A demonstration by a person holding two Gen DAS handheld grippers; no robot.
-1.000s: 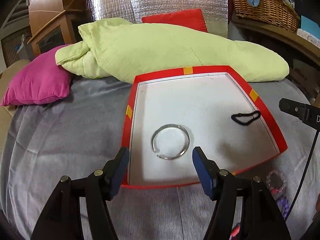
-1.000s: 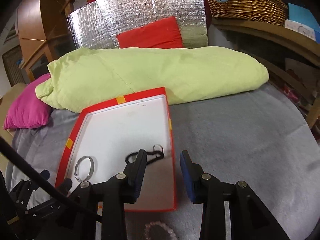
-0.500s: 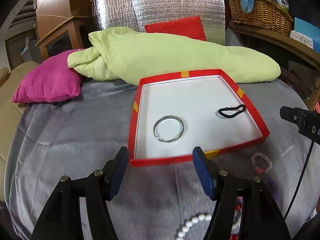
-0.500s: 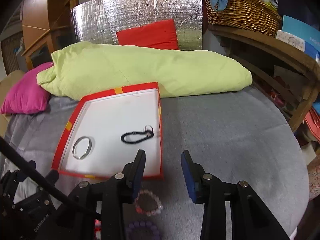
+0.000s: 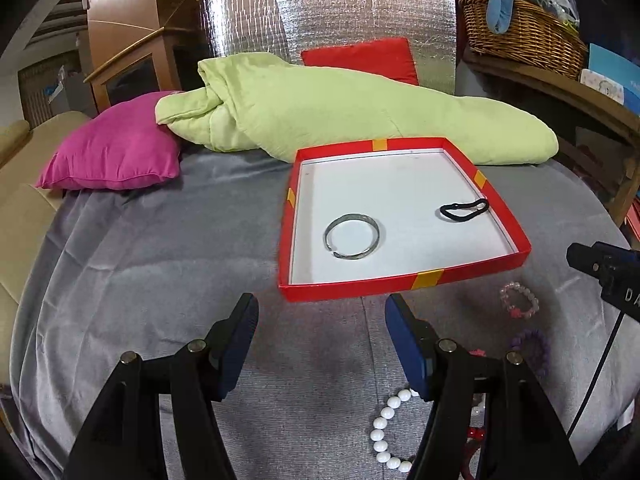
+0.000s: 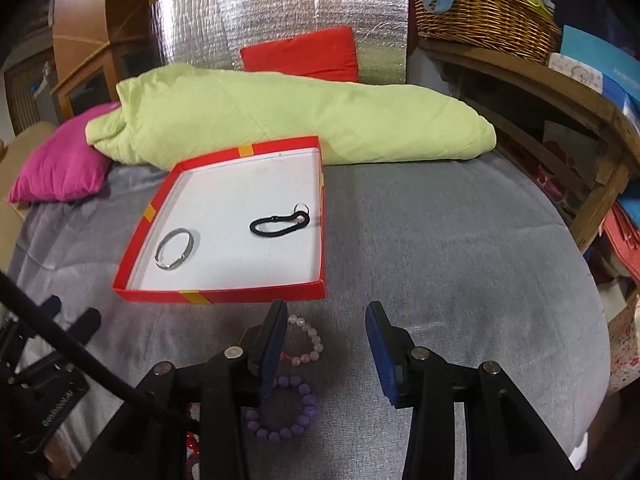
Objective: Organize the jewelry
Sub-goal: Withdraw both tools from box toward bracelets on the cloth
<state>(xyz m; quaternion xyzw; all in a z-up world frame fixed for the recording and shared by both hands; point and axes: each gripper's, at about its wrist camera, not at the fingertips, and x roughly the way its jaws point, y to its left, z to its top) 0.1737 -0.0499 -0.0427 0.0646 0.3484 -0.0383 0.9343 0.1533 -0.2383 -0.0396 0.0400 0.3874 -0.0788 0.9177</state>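
Note:
A red box lid (image 5: 400,282) (image 6: 224,294) with a white inside lies on the grey cover. In it lie a silver bangle (image 5: 352,236) (image 6: 175,249) and a black cord loop (image 5: 464,210) (image 6: 280,224). In front of the box lie a pink bead bracelet (image 5: 520,300) (image 6: 308,340), a purple bead bracelet (image 5: 530,346) (image 6: 284,410) and a white bead bracelet (image 5: 386,428). My left gripper (image 5: 322,340) is open and empty, short of the box. My right gripper (image 6: 326,348) is open and empty, just right of the pink and purple bracelets.
A light green duvet (image 5: 340,108) lies behind the box, with a magenta cushion (image 5: 112,152) to the left and a red cushion (image 5: 360,60) against a silver foil panel. A wooden shelf with a wicker basket (image 6: 480,12) stands at the right.
Both grippers have pulled back from the box toward me. The box now sits farther off, and the bead bracelets in front of it have come into view. Both stay open.

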